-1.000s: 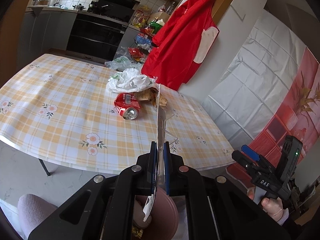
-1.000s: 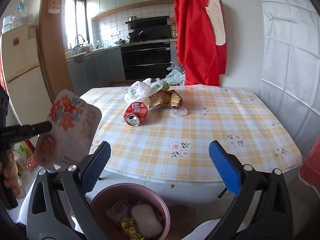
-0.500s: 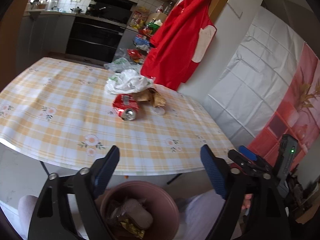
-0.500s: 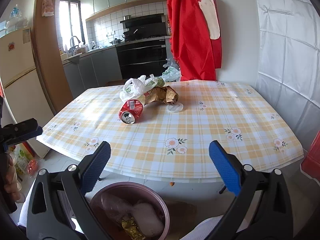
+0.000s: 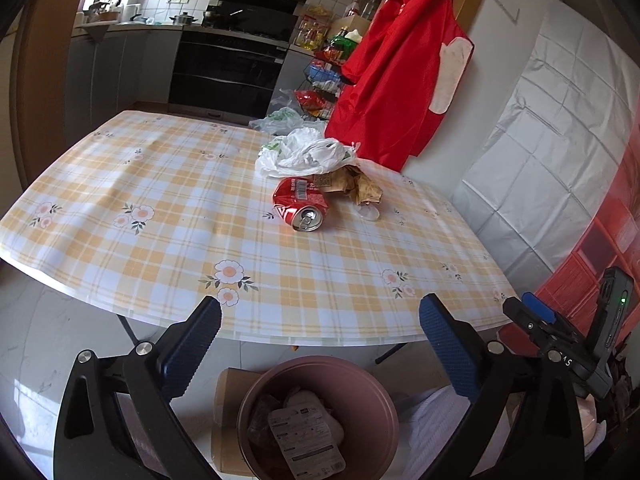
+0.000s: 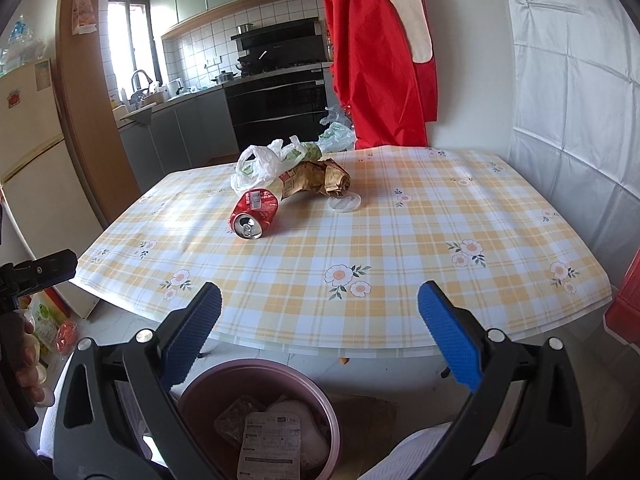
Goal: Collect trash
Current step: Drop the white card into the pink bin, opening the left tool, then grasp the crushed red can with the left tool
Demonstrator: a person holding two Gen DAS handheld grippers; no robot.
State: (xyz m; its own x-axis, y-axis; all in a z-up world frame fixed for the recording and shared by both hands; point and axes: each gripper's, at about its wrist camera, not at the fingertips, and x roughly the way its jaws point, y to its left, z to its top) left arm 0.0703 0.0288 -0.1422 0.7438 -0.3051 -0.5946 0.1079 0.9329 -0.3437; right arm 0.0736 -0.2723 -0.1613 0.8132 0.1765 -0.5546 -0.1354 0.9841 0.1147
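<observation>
The left gripper (image 5: pixel 320 328) hangs over the near edge of the table (image 5: pixel 120 184), its jaws opening wide with nothing between the 2 blue pads (image 5: pixel 192 354). Directly below it stands a pink trash bin (image 5: pixel 384 396) on the floor, with a flat white package (image 5: pixel 306 438) lying label-up on top of the rubbish inside. On the checked, flowered tablecloth, towards the far side, the remaining trash sits in 1 cluster: a dented red soda can (image 5: pixel 302 203) on its side with its mouth facing the camera, a crumpled white plastic bag (image 5: pixel 308 152) just behind it, a crumpled brown paper wrapper (image 5: pixel 356 186) touching the can's right side, and a small clear lid (image 5: pixel 368 213) just beside the wrapper. A red garment (image 5: pixel 400 76) hangs on the wall beyond.

The right gripper (image 6: pixel 320 326) is likewise spread wide and empty, held above the same bin (image 6: pixel 192 392). In its view the can (image 6: pixel 254 210) lies left of the wrapper (image 6: pixel 316 178), the bag (image 6: pixel 256 164) behind both, the lid (image 6: pixel 346 202) to the right. At the far left edge a hand (image 6: pixel 30 364) grips the other tool's handle.
</observation>
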